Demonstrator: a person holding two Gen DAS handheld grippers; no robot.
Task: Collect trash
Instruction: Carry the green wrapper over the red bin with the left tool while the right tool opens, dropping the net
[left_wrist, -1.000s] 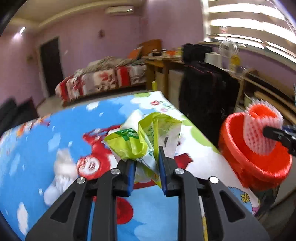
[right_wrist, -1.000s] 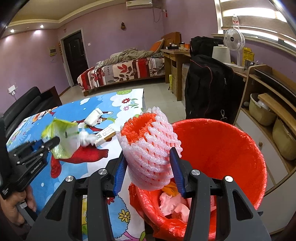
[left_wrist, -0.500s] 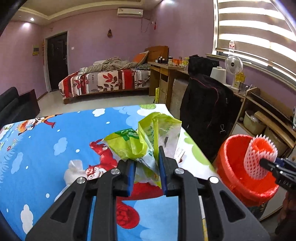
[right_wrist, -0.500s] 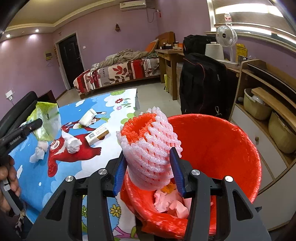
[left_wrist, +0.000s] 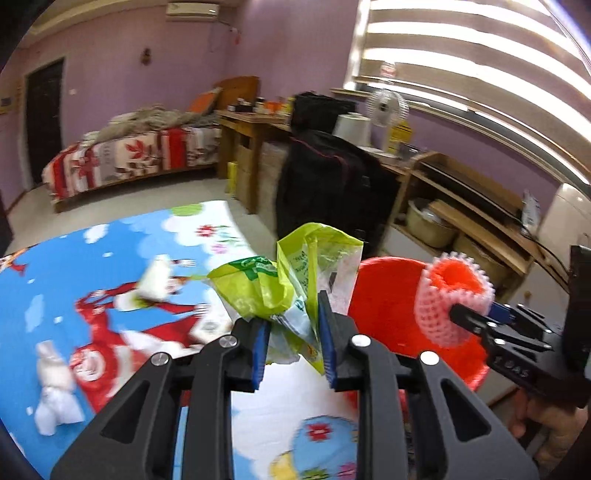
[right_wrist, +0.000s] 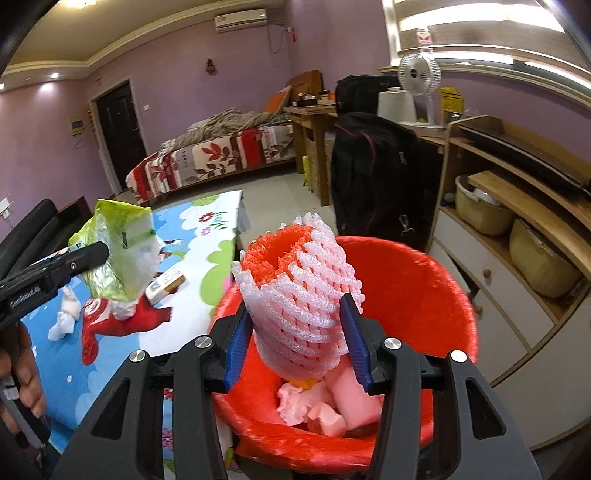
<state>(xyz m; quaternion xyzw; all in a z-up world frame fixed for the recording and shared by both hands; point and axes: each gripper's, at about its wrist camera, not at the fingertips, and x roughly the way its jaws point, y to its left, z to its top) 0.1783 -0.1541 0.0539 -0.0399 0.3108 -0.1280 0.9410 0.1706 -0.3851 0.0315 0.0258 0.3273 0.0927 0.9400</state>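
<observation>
- Left wrist view: left gripper (left_wrist: 293, 332) is easing its jaws apart, with the crumpled green wrapper (left_wrist: 273, 280) still sitting between the blue pads, above the cartoon tablecloth (left_wrist: 74, 277). Tissue wads (left_wrist: 55, 391) are lying on the cloth.
- Right wrist view: right gripper (right_wrist: 295, 339) is letting its jaws widen around the pink foam net (right_wrist: 295, 295), which is hanging over the red bin (right_wrist: 424, 295), where pink scraps (right_wrist: 332, 402) are lying.
</observation>
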